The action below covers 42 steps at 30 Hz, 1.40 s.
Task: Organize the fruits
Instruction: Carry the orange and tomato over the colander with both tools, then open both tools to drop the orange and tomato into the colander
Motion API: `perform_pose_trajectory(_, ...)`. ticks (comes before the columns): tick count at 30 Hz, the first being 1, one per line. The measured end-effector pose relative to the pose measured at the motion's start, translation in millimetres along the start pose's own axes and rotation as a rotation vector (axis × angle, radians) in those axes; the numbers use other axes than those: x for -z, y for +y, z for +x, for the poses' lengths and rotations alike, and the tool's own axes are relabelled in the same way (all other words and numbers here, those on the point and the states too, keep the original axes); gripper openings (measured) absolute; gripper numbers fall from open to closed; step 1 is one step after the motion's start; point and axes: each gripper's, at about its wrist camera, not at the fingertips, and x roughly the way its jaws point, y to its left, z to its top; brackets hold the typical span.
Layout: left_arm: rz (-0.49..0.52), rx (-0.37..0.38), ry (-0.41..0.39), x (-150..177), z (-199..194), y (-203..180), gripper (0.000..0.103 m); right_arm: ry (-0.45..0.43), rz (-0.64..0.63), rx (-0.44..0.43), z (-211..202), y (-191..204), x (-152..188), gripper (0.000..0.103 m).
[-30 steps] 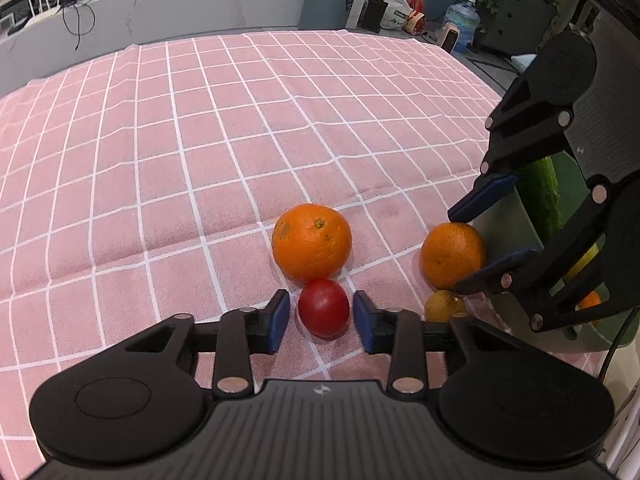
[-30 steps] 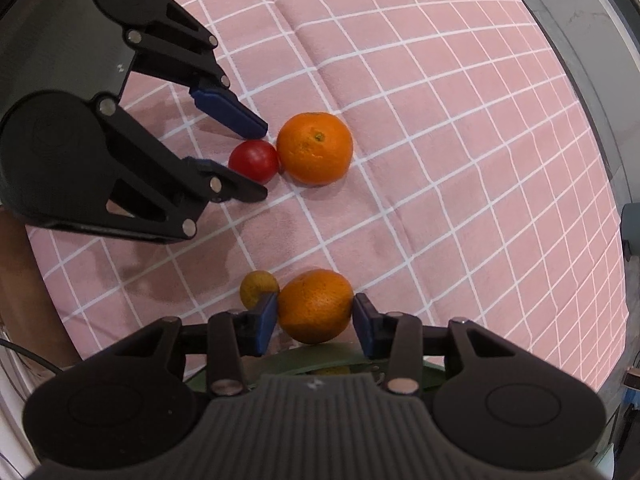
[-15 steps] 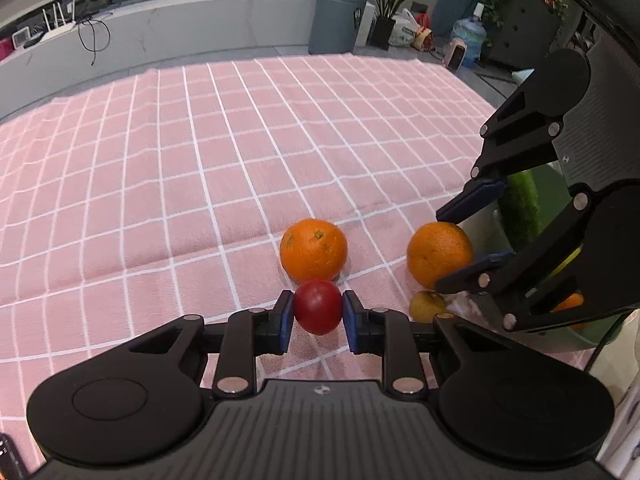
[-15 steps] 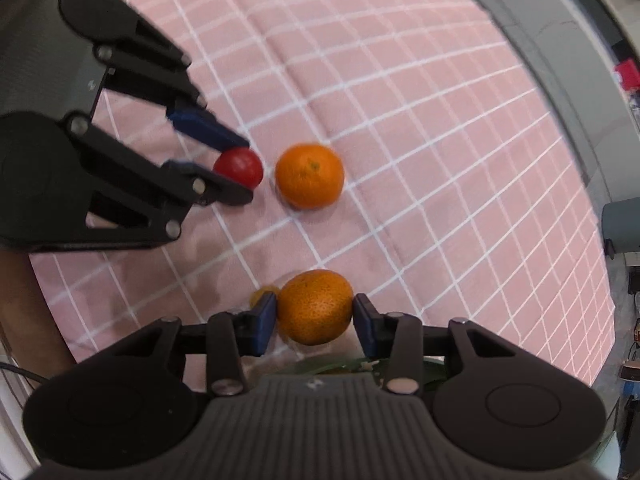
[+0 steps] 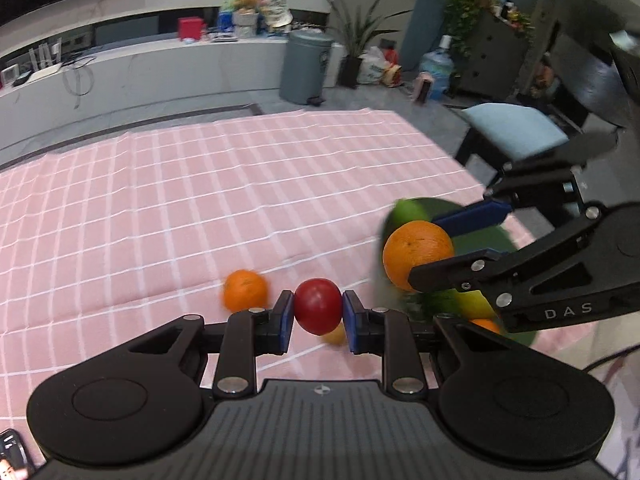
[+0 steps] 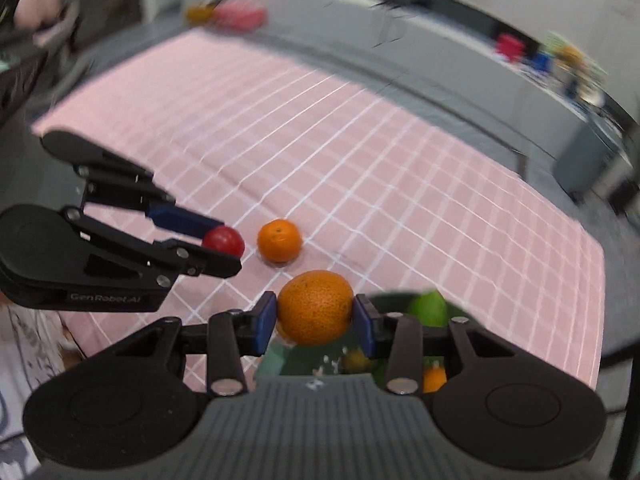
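Pink checked tablecloth (image 5: pixel 200 200), grey bin (image 5: pixel 306 66) behind.

My left gripper (image 5: pixel 318 322), matt black plastic with blue pads (image 5: pixel 285 320), pinches a glossy, smooth red tomato (image 5: pixel 318 306). My right gripper (image 6: pixel 315 322) clamps a dimpled orange (image 6: pixel 315 307). The pink checked tablecloth (image 5: pixel 200 200) looks soft, matt woven.

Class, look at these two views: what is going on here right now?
A person is sorting fruit with two handheld grippers. The left gripper is shut on a red tomato, the right gripper on an orange, both lifted off the pink checked cloth. Another orange lies on the cloth. A green bowl already holds some fruit.
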Motion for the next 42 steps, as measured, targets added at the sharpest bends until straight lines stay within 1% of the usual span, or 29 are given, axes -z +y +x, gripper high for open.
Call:
perform_pose_trajectory(2, 0.024, 0.021, 0.000, -2, 2, -12, 0.028, -0.044, 0.082, 0.016, -15, -8, 17, 0.038)
perform_pose_trajectory(5, 0.074, 0.031, 0.009, -4, 9, -33, 0.028, -0.101, 0.214, 0.035, -32, -17, 45, 0.038)
perform_pose_trajectory(8, 0.116, 0.045, 0.025, -1, 15, -51, 0.029, -0.132, 0.330, 0.052, -39, -27, 73, 0.038)
perform_pose_trajectory(13, 0.183, 0.045, 0.058, 1, 29, -76, 0.029, -0.137, 0.465, 0.061, -38, -37, 105, 0.038)
perform_pose_trajectory(18, 0.210, 0.045, 0.101, 2, 44, -92, 0.029, -0.126, 0.568, 0.070, -36, -40, 129, 0.038)
perform_pose_trajectory(21, 0.233, 0.038, 0.124, 5, 52, -99, 0.029, -0.119, 0.593, 0.086, -35, -40, 134, 0.038)
perform_pose_trajectory(26, 0.259, 0.016, 0.163, 7, 66, -104, 0.029, -0.127, 0.605, 0.073, -30, -45, 135, 0.038)
perform_pose_trajectory(34, 0.274, 0.007, 0.207, 8, 82, -103, 0.029, -0.075, 0.606, 0.084, -18, -49, 138, 0.039)
perform_pose_trajectory(40, 0.279, 0.011, 0.240, 10, 93, -102, 0.029, -0.076, 0.628, 0.069, -15, -56, 140, 0.039)
perform_pose_trajectory(42, 0.285, 0.013, 0.237, 10, 93, -102, 0.029, -0.077, 0.635, 0.066, -14, -57, 140, 0.039)
